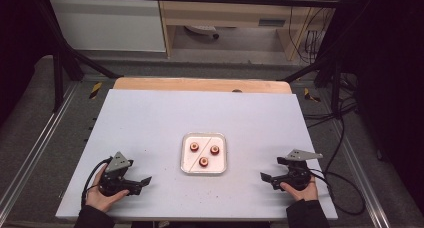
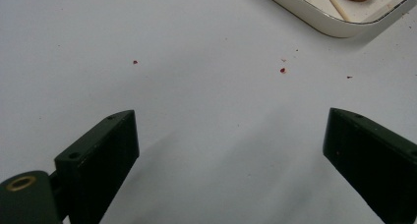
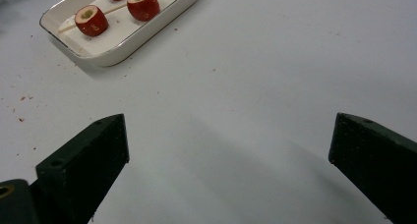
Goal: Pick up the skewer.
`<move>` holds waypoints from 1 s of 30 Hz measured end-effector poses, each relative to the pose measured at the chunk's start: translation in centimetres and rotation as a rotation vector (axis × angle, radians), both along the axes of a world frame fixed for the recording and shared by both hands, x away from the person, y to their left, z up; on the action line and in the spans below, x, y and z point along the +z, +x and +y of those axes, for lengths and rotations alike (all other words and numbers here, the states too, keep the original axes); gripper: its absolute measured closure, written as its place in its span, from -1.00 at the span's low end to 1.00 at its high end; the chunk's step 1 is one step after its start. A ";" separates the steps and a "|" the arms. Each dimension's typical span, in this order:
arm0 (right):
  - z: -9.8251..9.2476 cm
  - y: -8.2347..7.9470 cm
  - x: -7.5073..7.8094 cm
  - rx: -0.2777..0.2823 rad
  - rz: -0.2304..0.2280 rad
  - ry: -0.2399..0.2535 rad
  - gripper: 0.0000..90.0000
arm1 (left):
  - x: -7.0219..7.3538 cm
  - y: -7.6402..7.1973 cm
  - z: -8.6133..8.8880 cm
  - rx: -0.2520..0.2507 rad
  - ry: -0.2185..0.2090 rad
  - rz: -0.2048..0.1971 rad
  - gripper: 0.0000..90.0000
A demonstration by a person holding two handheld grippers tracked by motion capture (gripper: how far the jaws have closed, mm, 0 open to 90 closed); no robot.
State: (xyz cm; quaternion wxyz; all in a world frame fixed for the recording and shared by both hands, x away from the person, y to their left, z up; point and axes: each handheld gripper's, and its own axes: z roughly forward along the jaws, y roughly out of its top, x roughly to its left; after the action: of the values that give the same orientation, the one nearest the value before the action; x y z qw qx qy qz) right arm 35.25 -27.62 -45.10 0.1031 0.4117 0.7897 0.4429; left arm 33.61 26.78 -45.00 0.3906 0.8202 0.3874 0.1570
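A white tray (image 1: pixel 183 160) sits at the table's middle and holds three red cored fruits (image 1: pixel 194 147), (image 1: pixel 214 149), (image 1: pixel 203 161). A thin wooden stick (image 1: pixel 212 142) lies slantwise across it. My left gripper (image 1: pixel 140 173) rests near the front left, held in a hand, and points toward the tray. In the left gripper view its jaws (image 2: pixel 230 117) stand wide open over bare table, with the tray corner (image 2: pixel 334 25) beyond. My right gripper (image 1: pixel 272 169) rests at the front right. In the right gripper view it (image 3: pixel 228 120) is open and empty, with the tray (image 3: pixel 123 47) and a fruit (image 3: pixel 91 20) ahead.
The white tabletop (image 1: pixel 150 113) has small red crumbs (image 2: pixel 282 70) near the tray. A wooden strip (image 1: pixel 200 84) runs along the table's back edge. Black frame bars (image 1: pixel 65 63) and cables (image 1: pixel 345 138) stand around the table on the floor.
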 end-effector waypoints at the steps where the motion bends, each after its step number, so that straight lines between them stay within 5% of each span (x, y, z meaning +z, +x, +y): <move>1: 0.0 0.0 0.0 0.000 0.001 -0.001 -0.95 | 0.0 0.0 0.0 0.002 -0.002 0.001 -0.85; 30: 0.6 0.1 -0.3 0.018 0.023 -0.023 -0.97 | 0.4 0.5 -2.4 -0.011 0.023 0.016 -0.85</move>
State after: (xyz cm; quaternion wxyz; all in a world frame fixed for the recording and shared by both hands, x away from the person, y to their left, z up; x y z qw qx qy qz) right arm 35.35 -26.99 -45.39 0.0948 0.4082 0.7996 0.4301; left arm 34.12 24.34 -44.58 0.3791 0.8278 0.3843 0.1529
